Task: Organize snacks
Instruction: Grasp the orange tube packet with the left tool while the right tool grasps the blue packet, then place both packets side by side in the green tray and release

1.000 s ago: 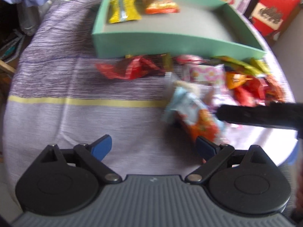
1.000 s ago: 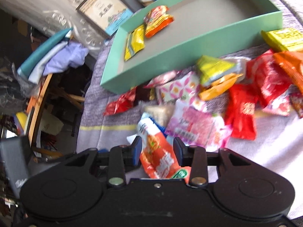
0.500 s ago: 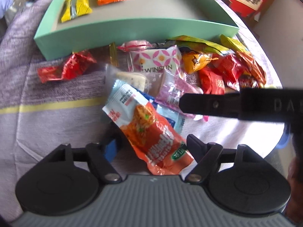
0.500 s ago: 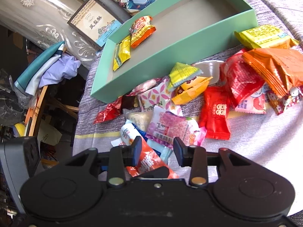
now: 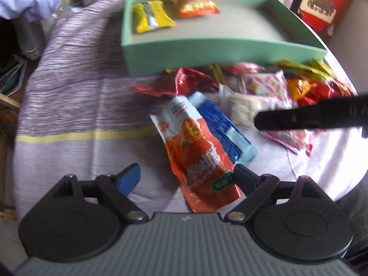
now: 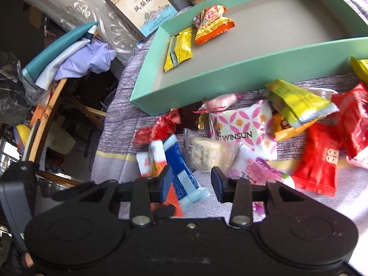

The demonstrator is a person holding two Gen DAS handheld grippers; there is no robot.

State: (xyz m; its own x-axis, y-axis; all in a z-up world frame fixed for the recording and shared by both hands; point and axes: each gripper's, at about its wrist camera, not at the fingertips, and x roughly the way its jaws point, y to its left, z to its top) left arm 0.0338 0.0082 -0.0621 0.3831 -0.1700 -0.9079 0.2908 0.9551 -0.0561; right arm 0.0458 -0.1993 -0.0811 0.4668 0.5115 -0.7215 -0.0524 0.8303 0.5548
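Since a moment ago: orange packet (image 5: 200, 161) has slid from my right gripper (image 6: 191, 184) to my left gripper (image 5: 186, 177), which has drawn back from the pile.
Landmark: green tray (image 5: 220, 53) on the striped cloth (image 5: 76, 105).
Left gripper: jaws opening, set wide; orange packet lies between them, touching the right finger, left finger clear of it.
Right gripper: jaws part-way apart, nothing pinched; its tips hover over the end of the blue-and-white packet (image 6: 181, 174).
Orange packet: in front of the tray, apart from it, on the cloth.
Blue-and-white packet: just beside the orange packet, partly under it.
In the tray: yellow packet (image 5: 151, 16) and orange-red packet (image 5: 195, 3), side by side at the far left corner.
Loose snacks: heaped against the tray's front wall, among them a pink-patterned WINSUN packet (image 6: 243, 126) and a red packet (image 6: 317, 161).
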